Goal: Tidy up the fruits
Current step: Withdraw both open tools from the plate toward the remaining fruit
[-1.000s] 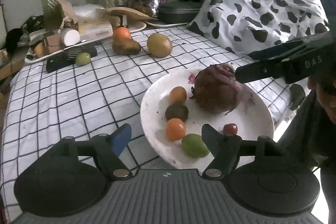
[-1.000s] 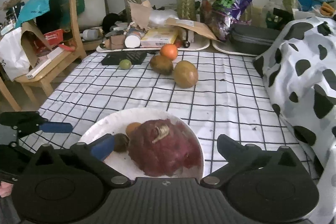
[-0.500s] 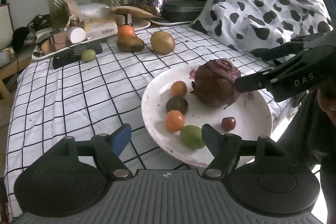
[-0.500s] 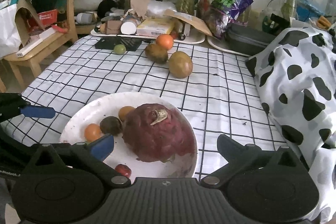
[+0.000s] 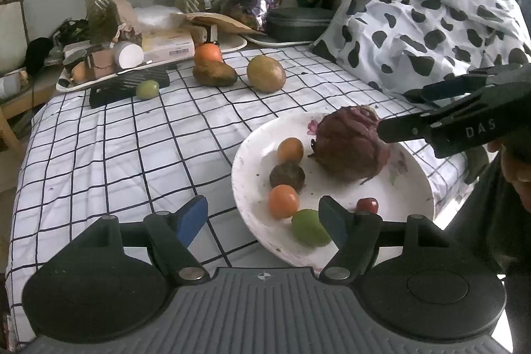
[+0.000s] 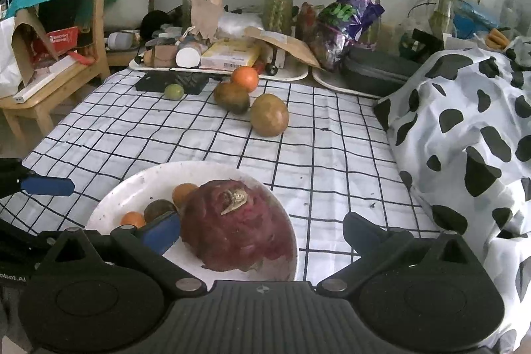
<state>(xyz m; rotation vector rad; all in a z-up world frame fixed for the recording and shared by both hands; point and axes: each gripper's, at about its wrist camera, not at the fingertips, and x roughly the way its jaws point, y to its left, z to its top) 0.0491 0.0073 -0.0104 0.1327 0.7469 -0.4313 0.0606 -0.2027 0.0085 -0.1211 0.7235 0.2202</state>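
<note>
Hovering over the near rim of the white plate (image 5: 252,135): left gripper (image 5: 262,214), jaws apart, holding nothing. Right gripper (image 6: 262,231) likewise wide open and empty, straddling the dark red fruit (image 6: 237,224) on that plate. Beyond the plate, on the checked cloth (image 6: 332,155): orange (image 6: 245,78), two brownish fruits, small green one.

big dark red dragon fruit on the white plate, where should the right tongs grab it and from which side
Probably across the widest middle of the big dark red dragon fruit, coming down from the near side. It rests on the round white plate with its dried stem end up, and the open right tongs already straddle it. The small orange fruit and dark round fruit crowd its left side, so keep that finger high.
</note>
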